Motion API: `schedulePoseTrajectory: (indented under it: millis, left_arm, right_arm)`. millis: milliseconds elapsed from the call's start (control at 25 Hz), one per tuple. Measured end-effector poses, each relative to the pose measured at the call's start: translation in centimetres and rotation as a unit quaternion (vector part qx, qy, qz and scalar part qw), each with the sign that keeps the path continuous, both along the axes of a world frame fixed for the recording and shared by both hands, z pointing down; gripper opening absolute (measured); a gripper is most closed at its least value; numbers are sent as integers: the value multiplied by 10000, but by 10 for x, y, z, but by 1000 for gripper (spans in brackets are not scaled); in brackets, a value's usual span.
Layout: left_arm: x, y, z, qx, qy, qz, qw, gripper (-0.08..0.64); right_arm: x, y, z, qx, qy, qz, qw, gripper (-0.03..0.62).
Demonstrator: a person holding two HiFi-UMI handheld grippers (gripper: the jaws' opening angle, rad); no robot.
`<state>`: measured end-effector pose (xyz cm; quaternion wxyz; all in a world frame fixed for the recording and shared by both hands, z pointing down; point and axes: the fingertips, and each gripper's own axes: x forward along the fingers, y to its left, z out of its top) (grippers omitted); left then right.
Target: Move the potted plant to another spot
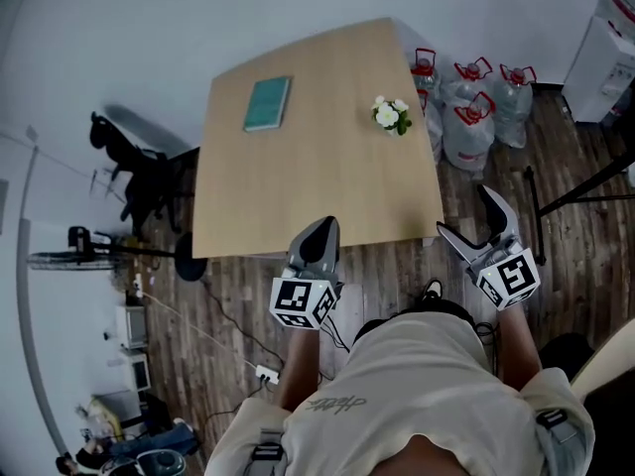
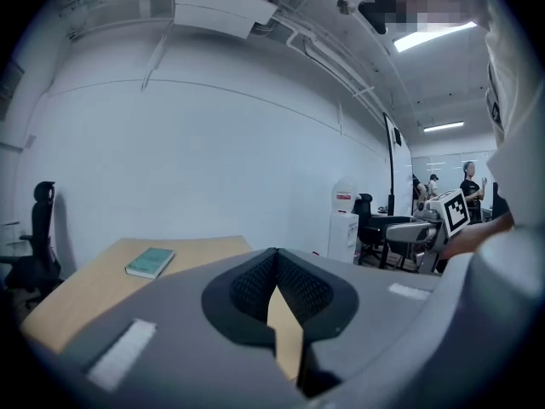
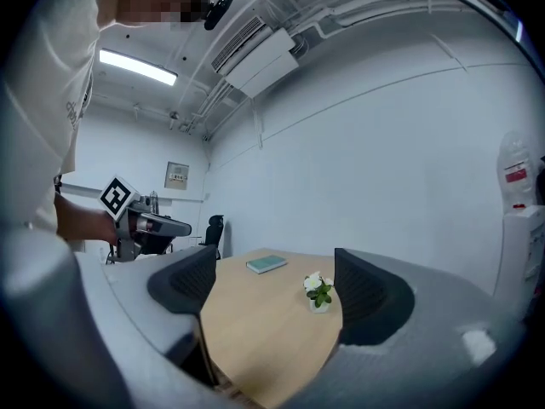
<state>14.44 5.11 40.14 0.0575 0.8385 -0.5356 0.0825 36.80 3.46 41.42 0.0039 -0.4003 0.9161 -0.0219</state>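
A small potted plant [image 1: 391, 116] with white flowers stands near the right edge of the wooden table [image 1: 327, 186]; in the right gripper view the same plant [image 3: 318, 293] shows between the jaws, well ahead of them. My right gripper [image 1: 474, 217] is open and empty, held in the air off the table's near right corner. The left gripper [image 1: 317, 238] hovers over the table's near edge with its jaws shut and nothing between them. Both are far from the plant.
A green book [image 1: 268, 103] lies on the far left part of the table. Several large water bottles [image 1: 474, 107] stand on the floor right of the table. A black office chair [image 1: 134, 172] and a fan [image 1: 69, 258] are at the left. Cables run over the floor.
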Motion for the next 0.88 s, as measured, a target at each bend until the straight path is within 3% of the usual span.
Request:
schedulePoseTrajectory:
  millis: [240, 400, 680, 880]
  left_arm:
    - [0, -6, 2, -94, 159, -266, 9995, 18]
    - [-2, -9, 7, -288, 521, -333, 9977, 18]
    - [-21, -22, 20, -413, 488, -386, 9972, 18]
    - [-31, -46, 28, -403, 481, -176, 9979, 18]
  right_arm:
    - [3, -22, 4, -33, 74, -180, 9998, 428]
    - [0, -27, 12, -162, 67, -262, 9995, 428]
    - [-26, -39, 31, -362, 140, -400, 9984, 428]
    - [-34, -55, 28, -341, 263, -183, 9989, 428]
